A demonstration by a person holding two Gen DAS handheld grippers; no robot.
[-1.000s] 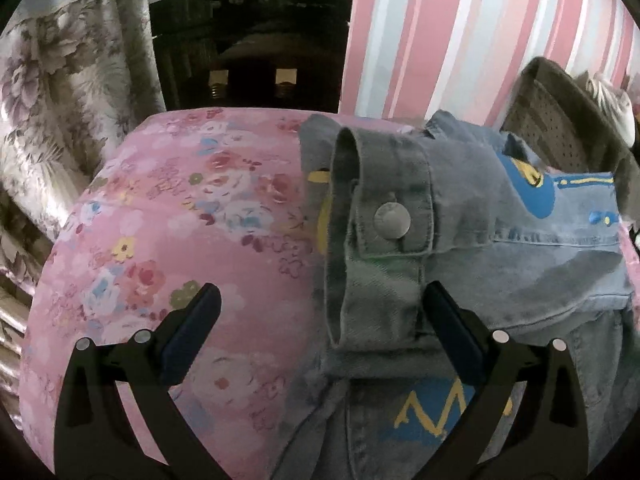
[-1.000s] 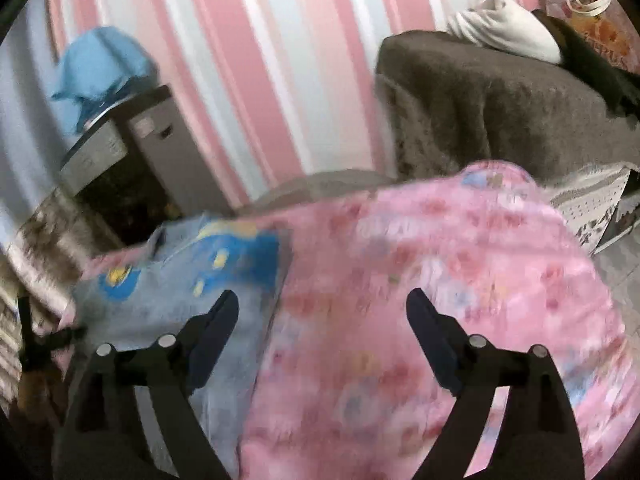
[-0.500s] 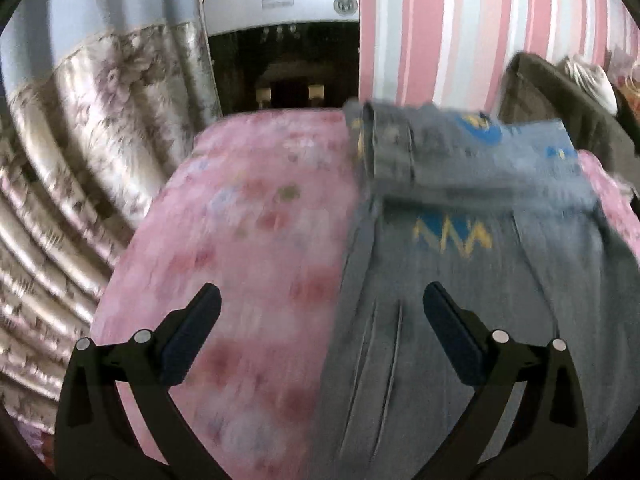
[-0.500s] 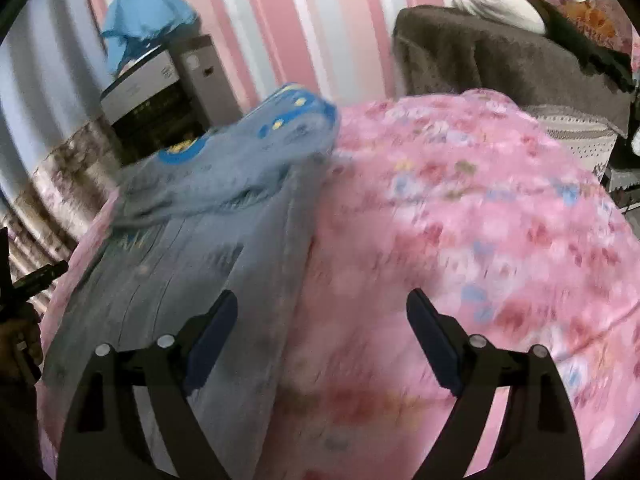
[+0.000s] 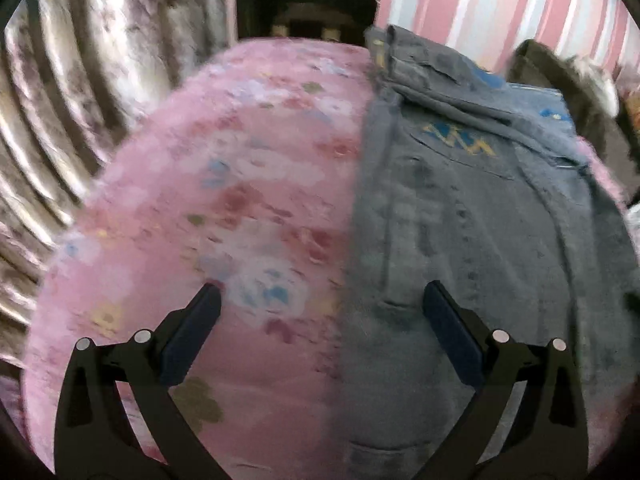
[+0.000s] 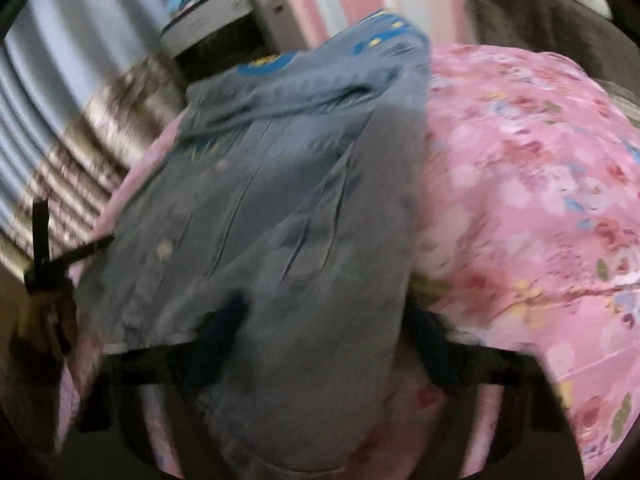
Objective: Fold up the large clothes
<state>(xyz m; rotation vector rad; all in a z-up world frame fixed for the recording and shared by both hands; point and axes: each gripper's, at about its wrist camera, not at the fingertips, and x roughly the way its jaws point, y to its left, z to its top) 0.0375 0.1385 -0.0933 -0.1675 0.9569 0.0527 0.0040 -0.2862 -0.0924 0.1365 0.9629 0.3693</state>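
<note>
Both wrist cameras look steeply down, close over the jacket: left from its left edge, right from its right.

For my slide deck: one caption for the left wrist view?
Open left gripper poised over denim jacket's edge on pink floral bedspread.

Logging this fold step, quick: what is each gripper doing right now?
Left gripper: open, holding nothing, above the denim jacket.
Right gripper: jaws have just been closing, jacket hem between them; too blurred to tell if gripped.
</note>
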